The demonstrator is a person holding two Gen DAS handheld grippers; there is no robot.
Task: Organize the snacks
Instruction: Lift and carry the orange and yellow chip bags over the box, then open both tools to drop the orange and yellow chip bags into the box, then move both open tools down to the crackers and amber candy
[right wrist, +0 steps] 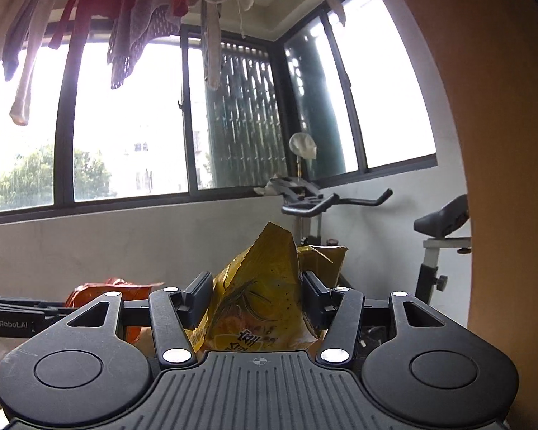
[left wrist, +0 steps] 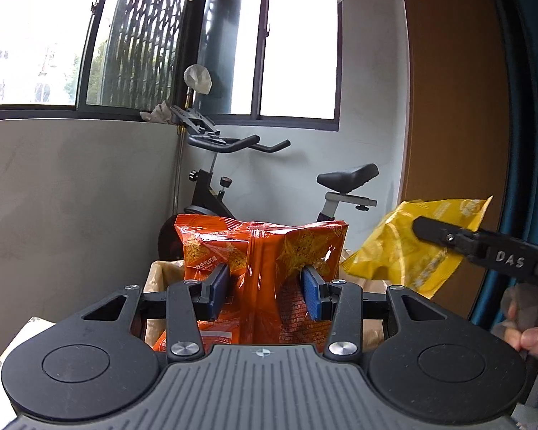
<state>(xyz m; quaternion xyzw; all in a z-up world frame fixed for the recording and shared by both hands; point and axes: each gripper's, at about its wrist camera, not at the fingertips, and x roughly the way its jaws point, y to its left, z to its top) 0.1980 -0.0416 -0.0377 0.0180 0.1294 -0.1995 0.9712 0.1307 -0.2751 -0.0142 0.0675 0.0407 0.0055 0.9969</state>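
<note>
1. Gripped between blue pads, an orange snack bag (left wrist: 265,268) stands upright in the left hand-held gripper (left wrist: 265,288), whose jaws press into the bag's sides at partway closed.
2. Yellow snack bag (right wrist: 258,297) sits pinched in the right hand-held gripper (right wrist: 258,301), its crumpled top rising above the black fingers (right wrist: 197,294), which close in on both its sides.
3. Seen from the left wrist, the yellow bag hangs to the right of the orange one, slightly apart from it, with a person's hand (left wrist: 531,337) on the right gripper's handle at the frame's edge.
4. From the right wrist, the orange bag shows low at left, beside the yellow one.
5. Behind both bags stands an exercise bike (left wrist: 233,179) against a pale wall, below dark-framed windows (right wrist: 125,125).
6. Laundry (right wrist: 125,18) hangs overhead in the right wrist view.
</note>
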